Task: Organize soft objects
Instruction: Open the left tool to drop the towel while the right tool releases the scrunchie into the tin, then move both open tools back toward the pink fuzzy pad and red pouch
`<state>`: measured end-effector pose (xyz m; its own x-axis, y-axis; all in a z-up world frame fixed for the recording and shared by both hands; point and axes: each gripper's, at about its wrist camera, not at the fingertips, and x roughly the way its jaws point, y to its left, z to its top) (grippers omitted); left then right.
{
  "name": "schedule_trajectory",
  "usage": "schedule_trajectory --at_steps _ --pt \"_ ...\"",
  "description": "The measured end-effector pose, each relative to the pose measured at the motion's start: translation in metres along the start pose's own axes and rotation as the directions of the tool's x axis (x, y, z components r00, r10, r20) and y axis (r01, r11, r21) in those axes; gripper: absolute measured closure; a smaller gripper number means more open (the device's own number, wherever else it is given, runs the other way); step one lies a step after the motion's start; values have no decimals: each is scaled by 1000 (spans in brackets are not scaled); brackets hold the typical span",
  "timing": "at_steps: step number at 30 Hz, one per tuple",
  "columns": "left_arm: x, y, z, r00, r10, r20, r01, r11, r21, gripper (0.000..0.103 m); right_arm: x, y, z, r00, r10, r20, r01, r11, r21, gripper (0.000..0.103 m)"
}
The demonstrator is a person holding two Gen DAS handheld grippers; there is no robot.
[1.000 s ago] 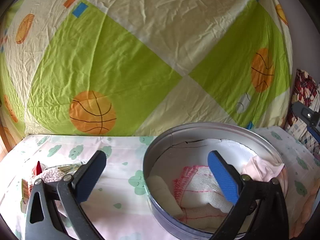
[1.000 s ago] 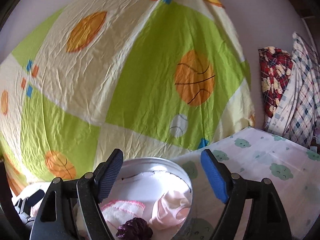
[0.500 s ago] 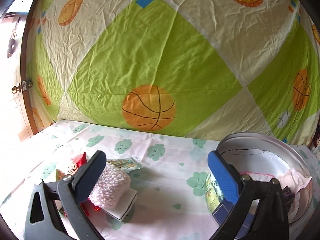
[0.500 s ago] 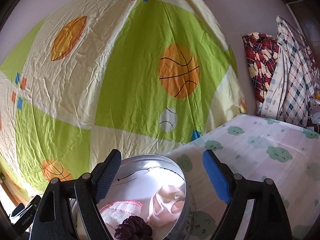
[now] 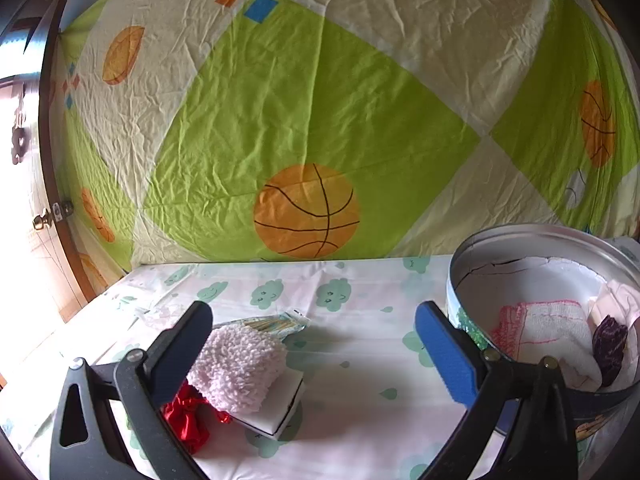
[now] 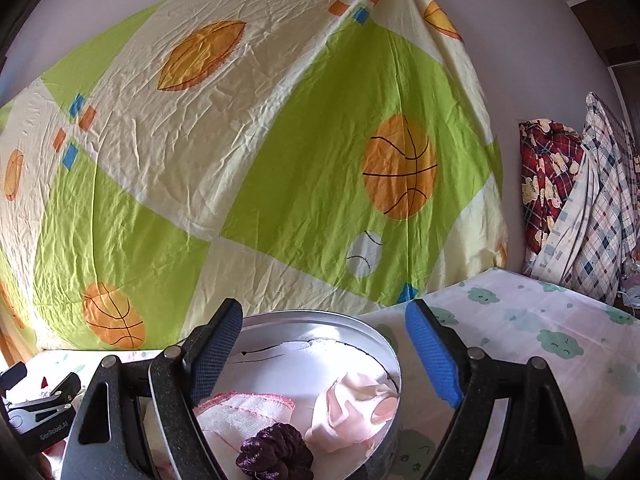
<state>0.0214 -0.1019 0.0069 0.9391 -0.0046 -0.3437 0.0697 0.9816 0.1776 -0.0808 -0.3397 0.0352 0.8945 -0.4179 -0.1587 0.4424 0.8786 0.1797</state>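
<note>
Left tongs (image 5: 312, 344) stand wide and empty, aimed at the fluffy pink cloth (image 5: 238, 366) that rests on a white block (image 5: 276, 410) on the counter (image 5: 360, 380), a red pouch (image 5: 186, 414) just beside it. Right tongs (image 6: 324, 354) are likewise wide and empty above the round tin (image 6: 384, 360), which already holds a white towel (image 6: 244, 412), a pale pink fabric (image 6: 352, 408) and a purple scrunchie (image 6: 274, 454). For a clean pick, straddle the cloth's bulk (not the block beneath) before closing.
</note>
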Motion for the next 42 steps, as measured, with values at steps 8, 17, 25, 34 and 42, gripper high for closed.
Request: schedule_trajectory --at_steps 8,17,25,34,42 --pt "-1 10 -1 999 -41 -13 40 999 -25 0 -1 8 -8 1000 7 -11 -7 1000 -29 18" --pt "1 25 -5 998 -52 -28 50 997 -50 0 -21 15 -11 999 4 49 -3 1000 -11 18" --pt "6 46 -9 998 -43 -49 38 995 -88 0 -39 24 -11 994 -5 109 9 1000 -27 18" --pt "14 79 -14 996 -14 -84 4 993 -119 0 -50 34 -14 991 -28 128 32 999 -27 18" --pt "25 115 -21 987 70 -142 -91 984 -153 0 -57 58 -23 996 13 84 -11 1000 -27 18"
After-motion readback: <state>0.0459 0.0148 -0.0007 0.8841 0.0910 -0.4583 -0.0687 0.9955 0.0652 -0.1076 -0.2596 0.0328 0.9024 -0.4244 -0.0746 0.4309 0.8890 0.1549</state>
